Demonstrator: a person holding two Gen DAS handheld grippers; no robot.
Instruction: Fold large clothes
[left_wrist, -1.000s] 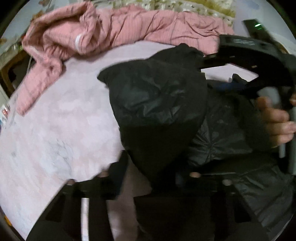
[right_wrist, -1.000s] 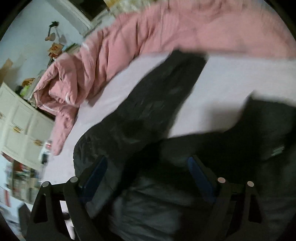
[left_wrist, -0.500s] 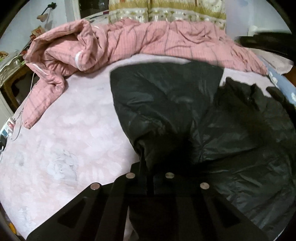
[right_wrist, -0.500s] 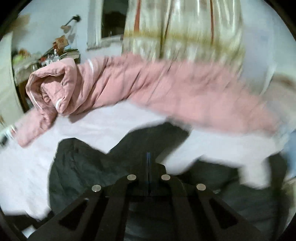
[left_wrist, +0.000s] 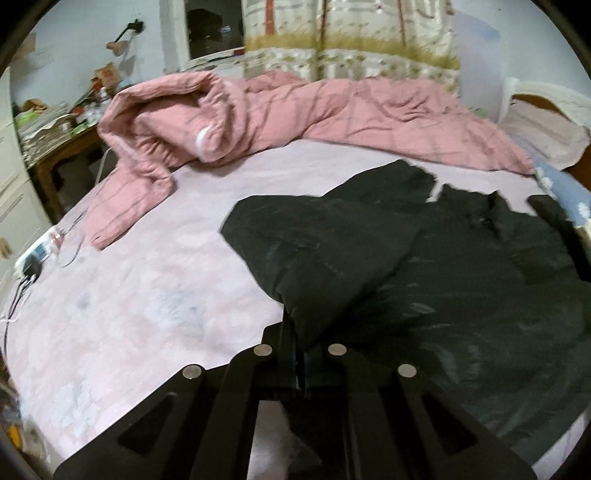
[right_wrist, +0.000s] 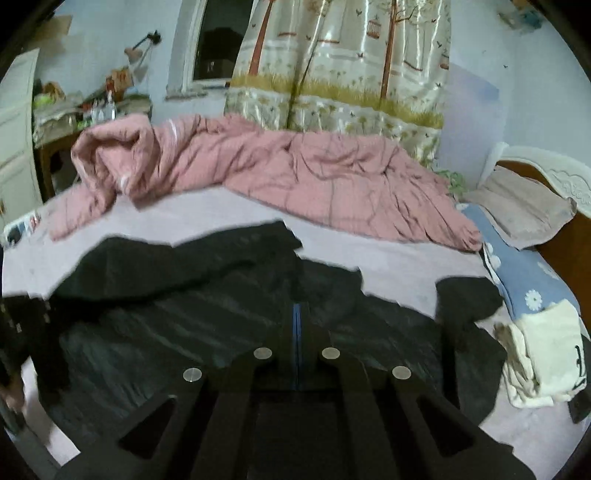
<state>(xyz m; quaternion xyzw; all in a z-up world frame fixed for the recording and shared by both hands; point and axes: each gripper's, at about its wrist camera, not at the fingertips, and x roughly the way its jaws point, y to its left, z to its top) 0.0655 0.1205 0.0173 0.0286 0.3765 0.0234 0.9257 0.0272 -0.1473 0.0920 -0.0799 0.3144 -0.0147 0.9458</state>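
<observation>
A large black padded jacket (left_wrist: 424, 280) lies spread on the pink bed sheet (left_wrist: 129, 295). One part of it is folded over toward the left. My left gripper (left_wrist: 299, 332) is shut on the near edge of that folded part. In the right wrist view the jacket (right_wrist: 207, 306) fills the middle. My right gripper (right_wrist: 296, 317) is shut just above the jacket, its blue pads pressed together with no cloth showing between them.
A crumpled pink quilt (left_wrist: 295, 110) lies along the far side of the bed. A power strip with cables (left_wrist: 35, 254) is at the left edge. A blue pillow (right_wrist: 524, 280) and a white cloth (right_wrist: 543, 354) sit at the right. A cluttered desk (right_wrist: 85, 110) stands beyond.
Both grippers have closed and pulled back and up. The jacket part the left gripper held up has come down flat onto the bed. The right gripper now looks over the whole jacket.
</observation>
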